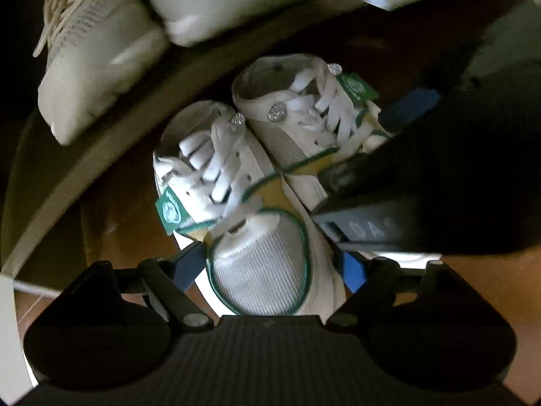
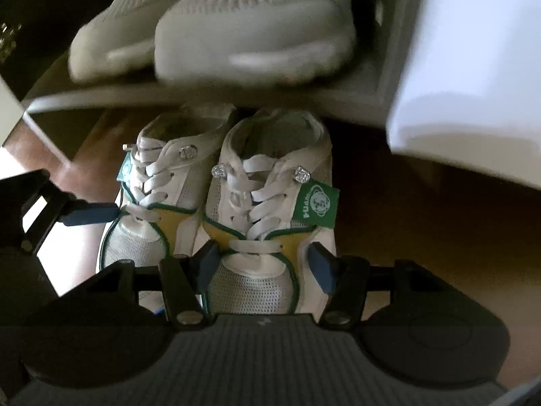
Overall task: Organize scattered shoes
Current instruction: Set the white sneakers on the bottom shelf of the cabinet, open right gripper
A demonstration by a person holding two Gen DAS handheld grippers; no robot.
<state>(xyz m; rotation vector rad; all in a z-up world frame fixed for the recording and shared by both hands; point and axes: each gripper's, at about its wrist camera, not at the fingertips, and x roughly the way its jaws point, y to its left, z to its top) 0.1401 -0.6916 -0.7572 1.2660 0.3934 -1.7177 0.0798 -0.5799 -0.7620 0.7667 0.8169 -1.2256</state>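
Two white sneakers with green trim, yellow panels and green tongue tags stand side by side on the brown floor, heels tucked under a shelf. My left gripper (image 1: 270, 267) is shut on the toe of the left sneaker (image 1: 216, 176), a blue pad on each side. The right sneaker (image 1: 297, 125) lies just beyond it, with the other gripper's dark body (image 1: 405, 176) over its toe. In the right wrist view my right gripper (image 2: 263, 264) is shut on the right sneaker (image 2: 263, 203). The left sneaker (image 2: 152, 186) touches it, with a left gripper pad (image 2: 91, 213) against its side.
A grey shelf board (image 1: 101, 155) (image 2: 203, 96) runs right above the heels, carrying a pair of pale grey knit sneakers (image 1: 94, 57) (image 2: 253, 30). A white upright panel (image 2: 473, 84) stands at the right. Bare brown floor (image 2: 422, 237) lies right of the pair.
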